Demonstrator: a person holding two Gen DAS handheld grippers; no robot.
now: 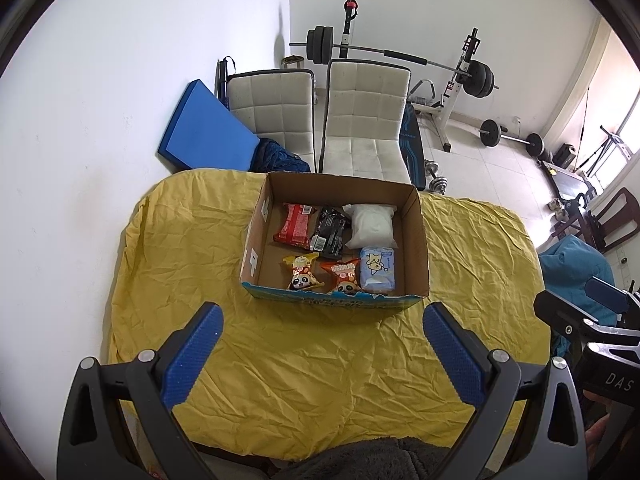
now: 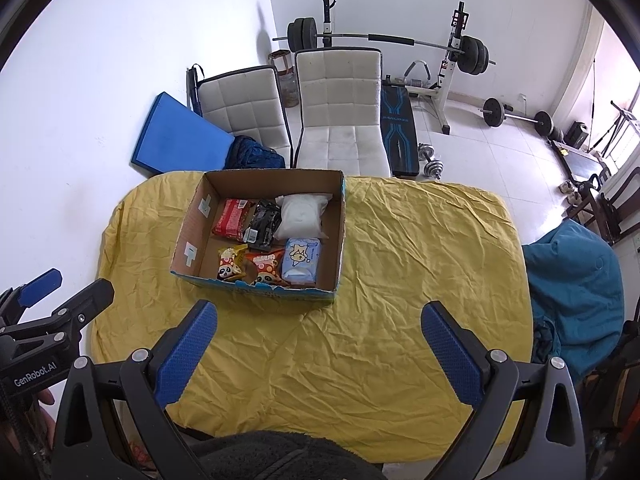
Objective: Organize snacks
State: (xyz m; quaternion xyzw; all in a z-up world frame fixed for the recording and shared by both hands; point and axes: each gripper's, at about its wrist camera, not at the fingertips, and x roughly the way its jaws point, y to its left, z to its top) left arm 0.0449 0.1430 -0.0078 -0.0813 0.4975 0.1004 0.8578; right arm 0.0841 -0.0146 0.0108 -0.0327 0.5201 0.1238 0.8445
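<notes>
An open cardboard box [image 1: 418, 240] [image 2: 338, 232] stands on the yellow cloth at the table's far side. Inside lie a red packet [image 1: 294, 222] [image 2: 232, 218], a black packet [image 1: 331, 230] [image 2: 262, 224], a white bag [image 1: 372, 226] [image 2: 302, 216], a pale blue packet [image 1: 378, 270] [image 2: 302, 260] and two orange panda snack packets [image 1: 302, 272] [image 2: 230, 266]. My left gripper [image 1: 322, 320] hangs open over the cloth, nearer than the box, holding nothing. My right gripper [image 2: 320, 316] is open too, empty, near the box's front right corner.
Yellow cloth [image 1: 320, 380] covers the whole table. Two white chairs [image 1: 364, 120] and a blue mat [image 1: 208, 128] stand behind it, with a barbell rack [image 1: 460, 76] further back. A teal cushion [image 2: 576, 272] sits right of the table. A dark fleece garment [image 2: 280, 456] lies at the near edge.
</notes>
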